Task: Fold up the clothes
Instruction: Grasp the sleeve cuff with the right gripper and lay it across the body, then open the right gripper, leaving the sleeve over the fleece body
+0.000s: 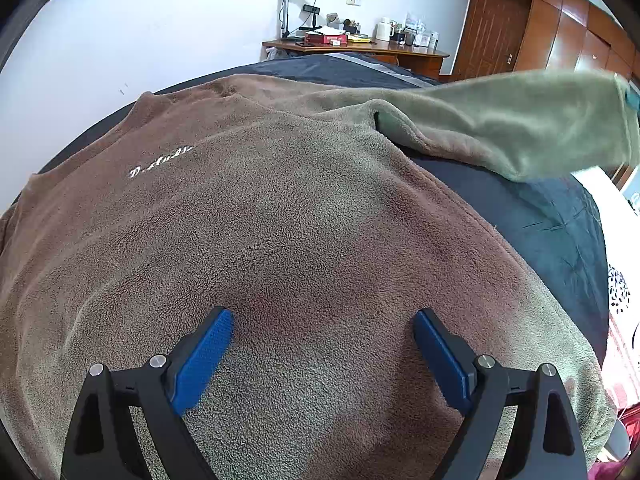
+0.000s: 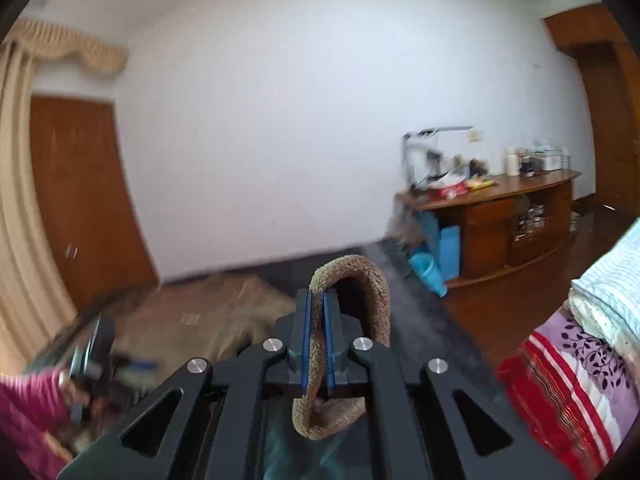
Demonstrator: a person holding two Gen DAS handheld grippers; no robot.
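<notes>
Left wrist view is filled by a brown fleece sweater (image 1: 280, 220) spread flat over a dark bed cover (image 1: 552, 224), a small white script logo (image 1: 162, 163) toward the upper left of the frame. One sleeve (image 1: 500, 128) is lifted clear of the bed and stretches to the right edge of the frame. At the bottom of the frame the left gripper (image 1: 323, 322) hovers over the sweater's lower body, its blue-padded jaws spread wide with nothing between them. A wooden worktop (image 1: 360, 50) cluttered with small items stands at the top centre, against the white wall. Right wrist view shows the right gripper (image 2: 316, 298) at lower centre, jaws pressed together on the sleeve cuff (image 2: 360, 280), which loops up above them. Folded bedding (image 2: 580, 344) lies at the lower right.
</notes>
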